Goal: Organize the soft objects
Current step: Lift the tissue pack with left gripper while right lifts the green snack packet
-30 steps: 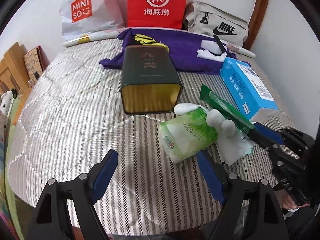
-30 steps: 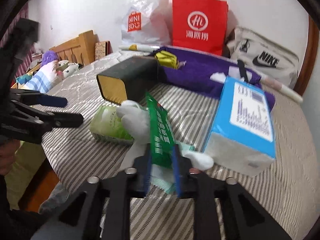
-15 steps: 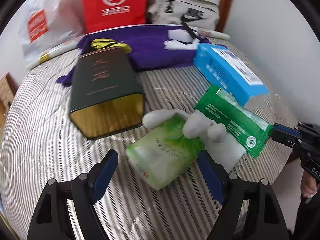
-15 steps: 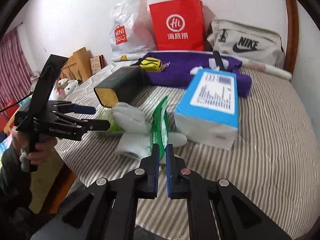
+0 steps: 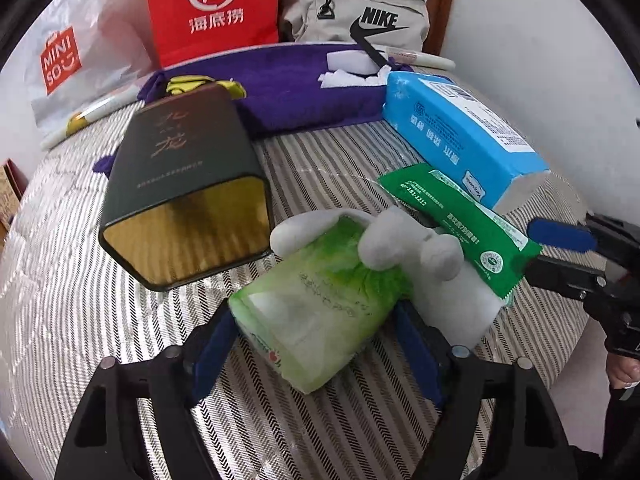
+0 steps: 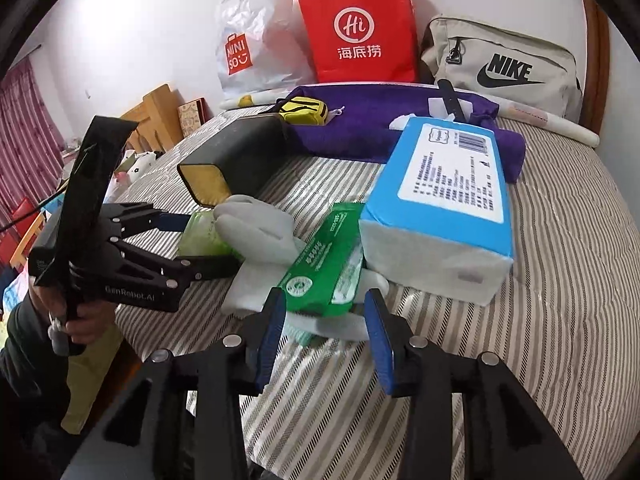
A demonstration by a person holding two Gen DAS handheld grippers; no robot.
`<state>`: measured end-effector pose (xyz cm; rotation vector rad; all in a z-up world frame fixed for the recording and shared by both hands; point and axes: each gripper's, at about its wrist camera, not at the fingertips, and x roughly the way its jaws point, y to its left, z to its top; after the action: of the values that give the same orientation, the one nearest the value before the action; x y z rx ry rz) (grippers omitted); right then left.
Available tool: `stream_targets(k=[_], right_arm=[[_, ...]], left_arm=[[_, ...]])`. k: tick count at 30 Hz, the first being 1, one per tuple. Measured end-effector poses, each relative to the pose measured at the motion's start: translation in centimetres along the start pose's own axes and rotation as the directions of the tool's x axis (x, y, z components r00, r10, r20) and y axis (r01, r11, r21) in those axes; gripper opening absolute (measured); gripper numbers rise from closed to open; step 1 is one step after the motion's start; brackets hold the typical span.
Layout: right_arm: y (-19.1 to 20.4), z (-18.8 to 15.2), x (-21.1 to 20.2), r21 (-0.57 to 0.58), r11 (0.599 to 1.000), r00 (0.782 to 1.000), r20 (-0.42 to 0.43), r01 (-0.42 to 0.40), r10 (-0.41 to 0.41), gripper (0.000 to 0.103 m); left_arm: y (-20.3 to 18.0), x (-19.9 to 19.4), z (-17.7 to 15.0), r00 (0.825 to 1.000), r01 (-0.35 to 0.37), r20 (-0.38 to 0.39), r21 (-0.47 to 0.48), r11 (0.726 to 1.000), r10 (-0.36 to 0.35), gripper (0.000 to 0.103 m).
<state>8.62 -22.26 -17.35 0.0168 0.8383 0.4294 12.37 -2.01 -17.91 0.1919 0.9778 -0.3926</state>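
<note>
While the left gripper [image 5: 316,344] sits low over the striped bedspread [image 5: 60,288], its blue-padded jaws stand apart on either side of the pale green tissue pack [image 5: 316,312], one pad near each flank; whether either pad touches the wrapper cannot be told. A grey-white plush toy [image 5: 404,244] lies draped across the far end of that pack. The dark green wipes packet [image 6: 324,264] rests tilted on the plush, its far end just beside the blue tissue pack [image 6: 448,200]. The right gripper [image 6: 326,332] faces the near end of the wipes packet with its jaws spread wide, the packet's crimped edge lying between the pads and apart from both. A dark tin box [image 5: 184,200] lies on its side just beyond the pale green pack, its gold-lined mouth towards the left camera. Behind it a purple cloth [image 5: 300,84] spreads across the bed, with a red paper bag [image 6: 360,28], a white Miniso bag [image 6: 252,40] and a beige Nike bag [image 6: 504,64] against the wall
</note>
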Motion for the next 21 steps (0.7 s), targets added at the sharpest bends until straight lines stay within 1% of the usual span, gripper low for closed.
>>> stream_targets(k=[1, 2, 3, 6, 8, 10, 13, 15, 16, 17, 18, 19, 21], right_arm=[[0.1, 0.2, 0.2, 0.001, 1.0, 1.0, 0.001, 0.004, -0.004, 0.046], [0.3, 0.4, 0.4, 0.003, 1.0, 1.0, 0.006, 0.011, -0.011, 0.053], [0.5, 0.5, 0.6, 0.005, 1.0, 1.0, 0.011, 0.018, -0.018, 0.058], [1.5, 0.7, 1.6, -0.006, 0.998, 0.998, 0.015, 0.066, -0.066, 0.059], [1.9, 0.7, 2.2, -0.009, 0.997, 0.997, 0.011, 0.076, -0.076, 0.059], [2.3, 0.8, 2.9, -0.005, 0.995, 0.995, 0.005, 0.095, -0.095, 0.059], [2.8, 0.7, 3.4, -0.026, 0.991, 0.991, 0.008, 0.133, -0.133, 0.058], [3.1, 0.7, 3.6, -0.046, 0.988, 0.989, 0.012, 0.148, -0.147, 0.054], [3.2, 0.6, 3.6, -0.057, 0.986, 0.988, 0.013, 0.154, -0.153, 0.053], [3.2, 0.6, 3.5, -0.063, 0.986, 0.987, 0.017, 0.158, -0.157, 0.05], [3.2, 0.5, 3.3, -0.065, 0.984, 0.986, 0.021, 0.165, -0.164, 0.027], [3.1, 0.5, 3.2, -0.063, 0.985, 0.987, 0.015, 0.163, -0.163, 0.019], [2.7, 0.6, 2.7, -0.042, 0.991, 0.992, 0.012, 0.129, -0.129, 0.019]], left_arm=[[-0.1, -0.1, -0.1, 1.0, -0.011, 0.003, 0.01, 1.0, 0.011, 0.074], [-0.3, -0.4, -0.2, 0.999, -0.032, 0.009, 0.021, 0.999, 0.031, 0.072], [-0.3, -0.6, -0.3, 0.999, -0.044, 0.014, 0.021, 0.999, 0.043, 0.072], [0.4, -1.4, -1.2, 0.997, -0.071, 0.0, -0.002, 0.997, 0.071, 0.072], [1.0, -1.7, -1.5, 0.996, -0.091, -0.006, -0.02, 0.996, 0.091, 0.072], [1.8, -2.2, -2.1, 0.992, -0.125, -0.013, -0.046, 0.991, 0.125, 0.072], [2.9, -2.6, -2.7, 0.992, -0.129, -0.024, -0.09, 0.987, 0.128, 0.072], [3.5, -2.5, -2.9, 0.994, -0.111, -0.032, -0.123, 0.986, 0.108, 0.072], [3.7, -2.4, -3.0, 0.994, -0.106, -0.035, -0.137, 0.985, 0.102, 0.073], [3.8, -2.3, -3.0, 0.994, -0.103, -0.037, -0.146, 0.984, 0.098, 0.074], [3.9, -2.2, -3.0, 0.995, -0.102, -0.037, -0.15, 0.983, 0.097, 0.074], [4.0, -2.2, -3.1, 0.995, -0.099, -0.035, -0.155, 0.983, 0.095, 0.074], [4.1, -2.0, -3.1, 0.995, -0.093, -0.037, -0.169, 0.981, 0.088, 0.075]])
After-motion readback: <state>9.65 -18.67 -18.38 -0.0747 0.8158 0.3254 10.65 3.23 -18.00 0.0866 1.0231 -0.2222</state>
